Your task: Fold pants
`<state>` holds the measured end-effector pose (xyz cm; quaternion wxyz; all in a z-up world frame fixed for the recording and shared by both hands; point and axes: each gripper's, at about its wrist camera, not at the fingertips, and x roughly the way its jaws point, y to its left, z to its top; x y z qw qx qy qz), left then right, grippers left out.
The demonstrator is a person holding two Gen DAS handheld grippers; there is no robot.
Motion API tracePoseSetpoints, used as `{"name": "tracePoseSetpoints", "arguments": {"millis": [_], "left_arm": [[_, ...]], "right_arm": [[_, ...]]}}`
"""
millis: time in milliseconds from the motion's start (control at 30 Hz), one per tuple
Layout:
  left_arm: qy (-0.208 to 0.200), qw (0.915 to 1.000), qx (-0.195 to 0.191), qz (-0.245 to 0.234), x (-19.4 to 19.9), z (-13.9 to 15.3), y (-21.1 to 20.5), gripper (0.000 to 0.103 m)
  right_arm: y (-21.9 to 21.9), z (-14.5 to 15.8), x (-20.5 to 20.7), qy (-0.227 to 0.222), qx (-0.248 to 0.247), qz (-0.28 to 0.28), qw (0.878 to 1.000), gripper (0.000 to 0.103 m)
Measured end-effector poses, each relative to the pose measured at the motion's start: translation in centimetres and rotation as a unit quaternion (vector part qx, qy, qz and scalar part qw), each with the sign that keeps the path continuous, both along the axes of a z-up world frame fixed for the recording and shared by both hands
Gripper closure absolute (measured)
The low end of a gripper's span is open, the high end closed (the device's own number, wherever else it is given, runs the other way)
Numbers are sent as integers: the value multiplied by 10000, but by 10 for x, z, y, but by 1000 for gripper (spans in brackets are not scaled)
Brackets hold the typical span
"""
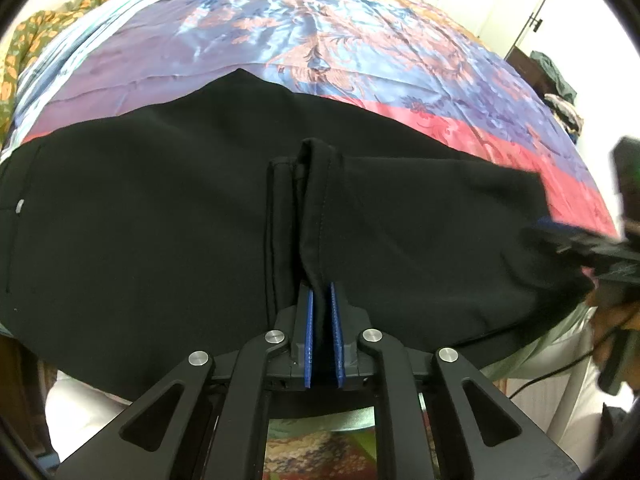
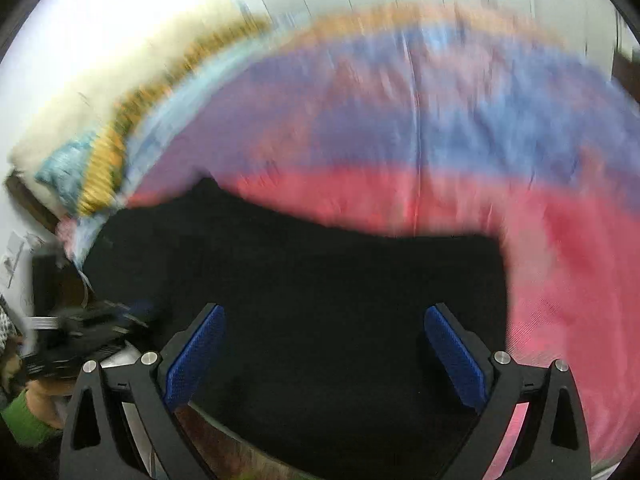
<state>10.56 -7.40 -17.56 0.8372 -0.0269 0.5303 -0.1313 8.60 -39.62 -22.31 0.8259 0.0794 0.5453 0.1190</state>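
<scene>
Black pants [image 1: 160,208] lie flat across the near edge of a bed. My left gripper [image 1: 321,292] is shut on a raised fold of the pants [image 1: 316,200] near their middle, at the front edge. My right gripper [image 2: 322,320] is open and empty, its blue pads [image 2: 200,344] spread wide just above the black pants [image 2: 320,280] near their right end. The right wrist view is motion-blurred. The right gripper also shows blurred at the pants' right edge in the left wrist view [image 1: 568,240].
The bed carries a shiny blue, purple and red patterned sheet [image 1: 320,48]. A crumpled orange-green floral cloth [image 1: 24,48] lies at the far left. A white door [image 1: 532,12] and piled clothes [image 1: 560,88] stand at the right. Patterned floor [image 1: 320,452] shows below the bed edge.
</scene>
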Motion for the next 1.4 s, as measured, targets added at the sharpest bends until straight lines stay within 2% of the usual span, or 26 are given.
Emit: {"name": "tracePoseSetpoints", "arguments": {"millis": [33, 133, 267, 333, 367, 400, 433, 467, 567, 600, 667, 800, 867, 1033, 1400], "left_arm": [[1, 10000, -6, -5, 0, 0, 0, 93], [-11, 9999, -103, 0, 0, 0, 2, 93], [-5, 9994, -335, 56, -3, 5, 4, 80], [-58, 9989, -454, 80, -8, 11, 4, 61], [-118, 9988, -457, 96, -10, 15, 3, 55], [-211, 9988, -413, 130, -14, 19, 2, 43], [-314, 9987, -349, 182, -18, 24, 2, 37], [-394, 9984, -334, 220, -22, 28, 2, 36], [-458, 9975, -394, 365, -29, 32, 6, 34], [-477, 9972, -369, 437, -30, 32, 8, 33], [-536, 9963, -279, 606, -33, 32, 13, 30], [-571, 9945, -176, 858, -37, 27, 21, 28], [-561, 9935, -123, 983, -36, 24, 25, 28], [-500, 9918, -113, 1172, -36, 19, 31, 28], [-463, 9901, -63, 1322, -36, 13, 34, 24]], "right_arm": [[3, -7, 0, -34, -110, 37, 9999, 3], [14, 4, -8, -396, -470, 175, 9980, 2], [9, 44, -34, -1066, -199, -16, 9941, 3], [11, 63, -56, -1463, -218, -76, 9890, 3], [14, 67, -63, -1571, -187, -75, 9874, 2], [17, 68, -72, -1669, -174, -57, 9858, 1], [21, 63, -82, -1704, -206, -11, 9852, 1], [22, 57, -85, -1658, -231, 26, 9859, 1], [26, 18, -83, -895, -278, 33, 9956, 0], [25, 11, -83, -788, -284, -1, 9965, 0], [25, 16, -84, -921, -325, 35, 9952, 0], [23, 42, -93, -1602, -316, -42, 9866, 1], [27, 42, -96, -1699, -436, 2, 9845, 0], [23, 23, -90, -1253, -349, -21, 9915, 1], [23, 15, -87, -1181, -381, -91, 9922, 0]]}}
